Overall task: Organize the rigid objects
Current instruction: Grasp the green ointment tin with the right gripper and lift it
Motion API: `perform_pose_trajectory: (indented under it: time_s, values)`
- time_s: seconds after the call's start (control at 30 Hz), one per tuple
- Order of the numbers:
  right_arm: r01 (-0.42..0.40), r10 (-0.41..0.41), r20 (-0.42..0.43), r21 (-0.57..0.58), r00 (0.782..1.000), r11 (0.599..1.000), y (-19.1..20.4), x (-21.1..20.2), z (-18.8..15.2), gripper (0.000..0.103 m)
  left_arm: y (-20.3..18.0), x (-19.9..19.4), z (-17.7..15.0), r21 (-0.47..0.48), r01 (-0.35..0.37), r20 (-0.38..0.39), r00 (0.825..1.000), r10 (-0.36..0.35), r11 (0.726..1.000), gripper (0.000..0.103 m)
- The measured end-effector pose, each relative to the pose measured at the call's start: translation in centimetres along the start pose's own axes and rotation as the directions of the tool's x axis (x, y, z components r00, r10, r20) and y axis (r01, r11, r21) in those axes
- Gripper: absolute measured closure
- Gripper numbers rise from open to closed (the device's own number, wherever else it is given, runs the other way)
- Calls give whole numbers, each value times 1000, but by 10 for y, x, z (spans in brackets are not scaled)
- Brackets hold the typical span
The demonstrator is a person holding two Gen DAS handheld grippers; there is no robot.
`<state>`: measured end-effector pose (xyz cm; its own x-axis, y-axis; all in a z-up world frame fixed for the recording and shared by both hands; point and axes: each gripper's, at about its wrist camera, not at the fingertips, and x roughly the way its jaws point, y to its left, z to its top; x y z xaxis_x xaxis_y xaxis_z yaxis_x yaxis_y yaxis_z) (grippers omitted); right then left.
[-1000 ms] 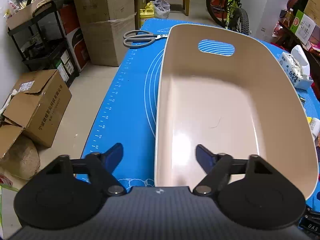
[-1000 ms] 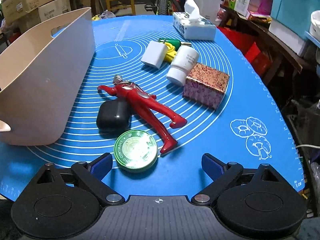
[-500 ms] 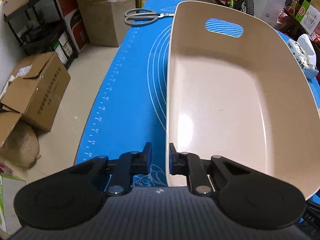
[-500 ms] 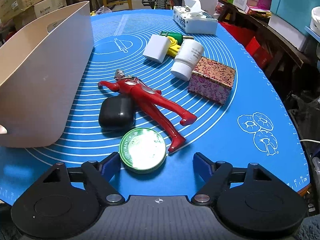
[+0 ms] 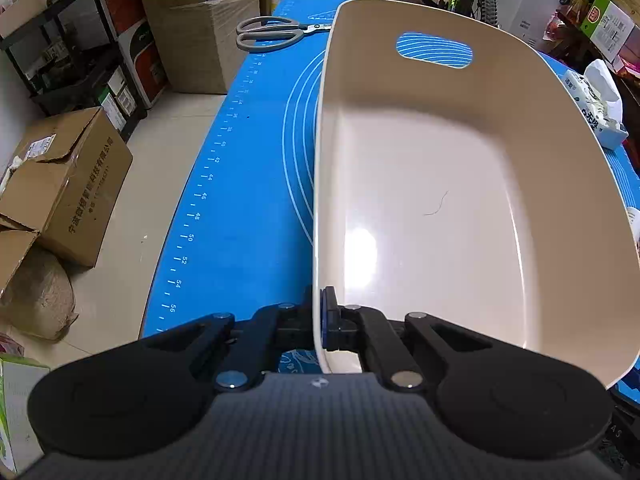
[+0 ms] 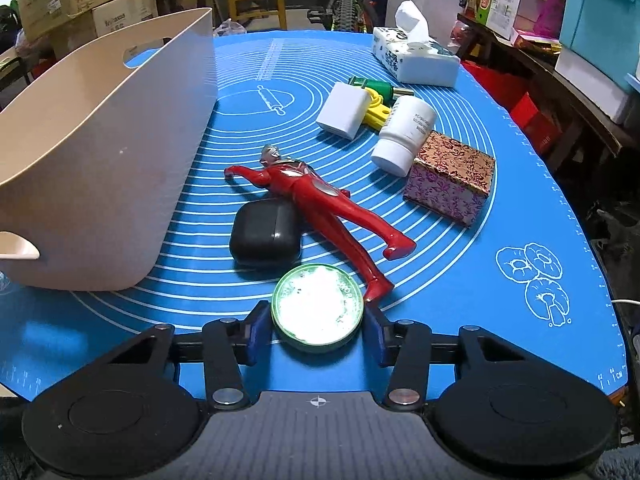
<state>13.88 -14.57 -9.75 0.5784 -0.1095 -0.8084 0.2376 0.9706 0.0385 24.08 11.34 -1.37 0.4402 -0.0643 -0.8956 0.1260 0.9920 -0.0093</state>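
Pinching bin (image 5: 460, 184) wall: left claw (image 5: 320, 320) | right claw (image 6: 318, 334) grasping tin (image 6: 318, 308)

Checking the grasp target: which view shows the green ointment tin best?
The right wrist view: the green ointment tin sits between the right gripper's fingers, its lid washed out by glare. The left wrist view misses it, showing only the beige bin.

1. The left gripper (image 5: 320, 320), wide open a second ago, has been closed onto the near wall of the beige basket (image 5: 460, 184); one finger lies inside, one outside.
2. The right gripper (image 6: 316, 334) has been advanced and narrowed around the green tin (image 6: 317, 306); both pads now flank its rim.
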Motion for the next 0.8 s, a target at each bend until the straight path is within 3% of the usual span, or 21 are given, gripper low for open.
perform_pose_trajectory:
  time_s: [0.43,0.63,0.8]
  values:
    - [-50,50,16,3,999,999,0,-27,1,49,-2,0,-1,9,-7,8,1000,7,1000,99]
    - [-85,86,101,-8,991,996,8,-57,18,49,-2,0,-1,10,-8,8,1000,8,1000,99]
    - [-115,113,207,-1,972,993,17,-77,51,49,-4,-1,-1,15,-13,11,1000,13,1000,99]
